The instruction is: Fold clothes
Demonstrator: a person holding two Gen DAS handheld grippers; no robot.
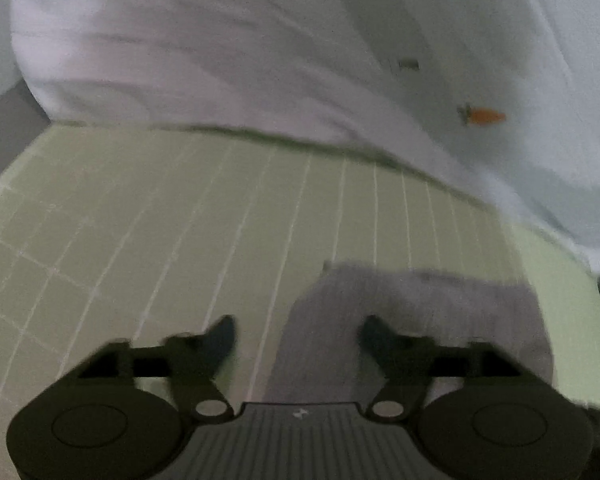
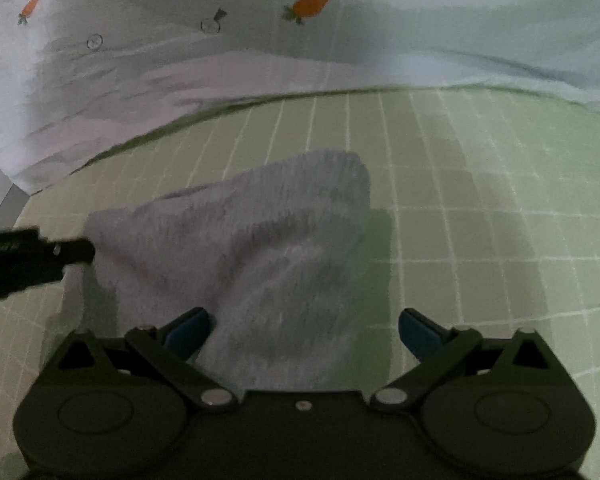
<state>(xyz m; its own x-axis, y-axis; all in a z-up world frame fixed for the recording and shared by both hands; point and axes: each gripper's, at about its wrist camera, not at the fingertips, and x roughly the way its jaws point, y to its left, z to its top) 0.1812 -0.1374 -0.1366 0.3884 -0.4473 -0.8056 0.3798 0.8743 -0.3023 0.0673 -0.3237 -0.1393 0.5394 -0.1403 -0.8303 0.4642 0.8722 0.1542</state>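
The small grey garment (image 2: pixel 240 264) lies on the green gridded mat (image 2: pixel 480 208), well short of the mat's far edge, directly under the right gripper (image 2: pixel 304 330), whose wide jaws straddle its near end, while the left gripper (image 1: pixel 298 336), also wide and empty, sits at its left side.

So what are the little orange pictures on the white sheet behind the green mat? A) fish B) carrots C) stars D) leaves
B: the white sheet is printed with orange carrots that have small green tops, one large and one smaller in the right wrist view, behind the green mat where the gray cloth lies.
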